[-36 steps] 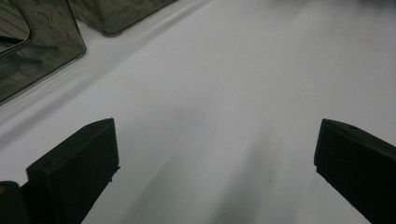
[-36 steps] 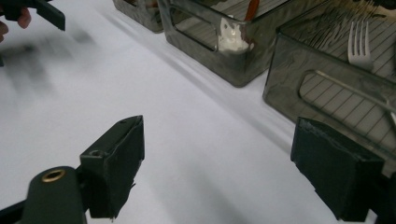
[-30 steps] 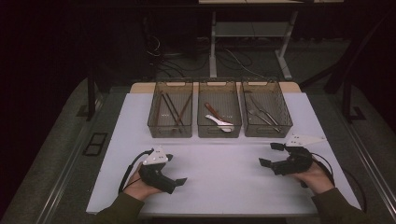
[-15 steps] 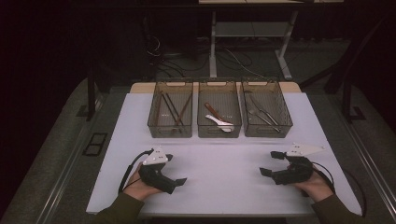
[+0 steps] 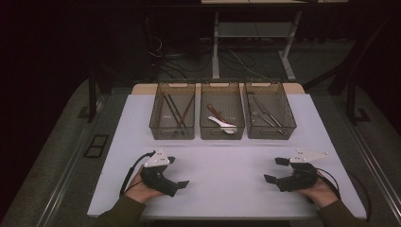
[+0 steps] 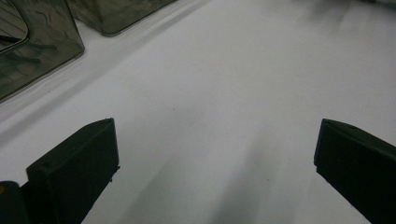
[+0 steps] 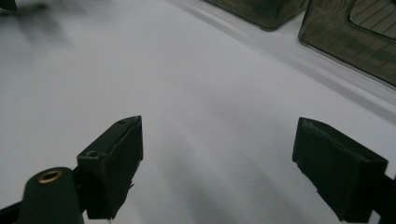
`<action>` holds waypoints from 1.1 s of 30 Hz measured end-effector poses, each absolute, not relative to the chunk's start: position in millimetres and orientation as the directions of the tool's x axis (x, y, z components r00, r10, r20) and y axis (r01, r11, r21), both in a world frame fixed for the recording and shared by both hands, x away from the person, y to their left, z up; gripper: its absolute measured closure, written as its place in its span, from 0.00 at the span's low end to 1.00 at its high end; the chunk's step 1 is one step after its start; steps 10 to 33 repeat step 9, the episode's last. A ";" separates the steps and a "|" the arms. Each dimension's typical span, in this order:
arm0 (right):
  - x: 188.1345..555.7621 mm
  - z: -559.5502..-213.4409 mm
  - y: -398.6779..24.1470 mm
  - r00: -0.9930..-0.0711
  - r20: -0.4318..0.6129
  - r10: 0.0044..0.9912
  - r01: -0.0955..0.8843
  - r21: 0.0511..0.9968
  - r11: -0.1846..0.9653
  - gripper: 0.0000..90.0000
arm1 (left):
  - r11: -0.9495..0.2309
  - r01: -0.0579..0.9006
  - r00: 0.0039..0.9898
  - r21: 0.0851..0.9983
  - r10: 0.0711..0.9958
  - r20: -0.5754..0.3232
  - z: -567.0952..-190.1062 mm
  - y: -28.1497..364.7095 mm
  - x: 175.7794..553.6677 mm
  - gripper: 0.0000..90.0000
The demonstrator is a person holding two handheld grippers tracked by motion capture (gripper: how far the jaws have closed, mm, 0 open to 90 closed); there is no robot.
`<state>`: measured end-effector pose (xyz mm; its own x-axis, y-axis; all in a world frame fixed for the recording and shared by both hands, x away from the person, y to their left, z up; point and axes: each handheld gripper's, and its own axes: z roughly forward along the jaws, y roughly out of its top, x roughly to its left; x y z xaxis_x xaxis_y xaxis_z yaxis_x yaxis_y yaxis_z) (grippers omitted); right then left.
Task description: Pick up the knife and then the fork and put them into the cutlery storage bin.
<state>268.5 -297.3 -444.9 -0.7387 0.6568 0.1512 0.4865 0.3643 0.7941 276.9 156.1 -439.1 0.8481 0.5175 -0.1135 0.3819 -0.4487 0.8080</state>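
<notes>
I hold two black grippers low over the smooth white table (image 5: 227, 170): left gripper (image 5: 178, 171) and right gripper (image 5: 275, 169), both jaws wide, empty. Beyond stand three smoky translucent rectangular bins (image 5: 222, 134) side by side holding slim utensils.

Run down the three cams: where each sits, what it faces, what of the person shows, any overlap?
High view: above the near side, facing forward and down on the table and three bins; forearms, hands, left gripper and right gripper show.
Left gripper view: rides that gripper, faces bare tabletop; open jaws show.
Right gripper view: the same, mirrored.
Shared: both catch bin walls.
</notes>
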 end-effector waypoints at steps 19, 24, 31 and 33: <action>268.3 -444.4 -297.1 -0.741 0.148 0.655 0.481 0.798 0.364 0.18 | -0.448 0.386 0.847 0.807 0.519 -0.117 -438.9 156.1 276.6 0.00; 268.3 -444.4 -297.1 -0.741 0.148 0.655 0.481 0.798 0.364 0.18 | -0.448 0.386 0.847 0.807 0.519 -0.117 -438.9 156.1 276.6 0.00; 268.3 -444.4 -297.1 -0.741 0.148 0.655 0.481 0.798 0.364 0.18 | -0.448 0.386 0.847 0.807 0.519 -0.117 -438.9 156.1 276.6 0.00; 268.3 -444.4 -297.1 -0.741 0.148 0.655 0.481 0.798 0.364 0.18 | -0.448 0.386 0.847 0.807 0.519 -0.117 -438.9 156.1 276.6 0.00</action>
